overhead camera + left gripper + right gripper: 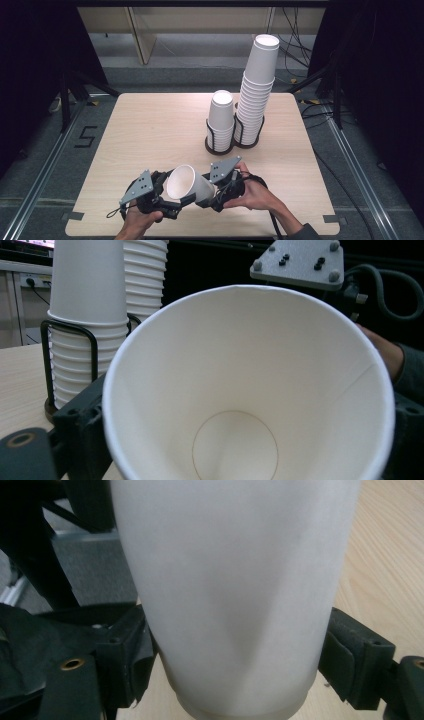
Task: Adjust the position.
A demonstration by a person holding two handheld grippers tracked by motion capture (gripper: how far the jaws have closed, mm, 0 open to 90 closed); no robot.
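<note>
One paper cup [189, 184] held low over near edge of table [150, 125], between both grippers, lying on its side. Long axis roughly horizontal, running L-R across the person; mouth points toward left gripper [167, 196] and a bit up/fwd, base toward right gripper [216, 192].

Right gripper view: black jaws sit either side of cup wall near the base, pads look pressed to it, so right is clamped on the cup. Left gripper view looks straight down the open mouth to the bottom disc; one jaw at lower left touches or nearly touches the rim outside, other jaw hidden by the cup. Can't tell if left is closed or just alongside.

Handling, my read: v light, thin wall, crushes/ovalises easily esp at the mouth; smooth surface + taper means it'll slip toward the narrow end. Best hold is low, near base ring where it's stiffest, light squeeze only.

Two cup stacks [255, 90] in a black wire holder [220, 142] at far side, well apart from the held cup.
</note>
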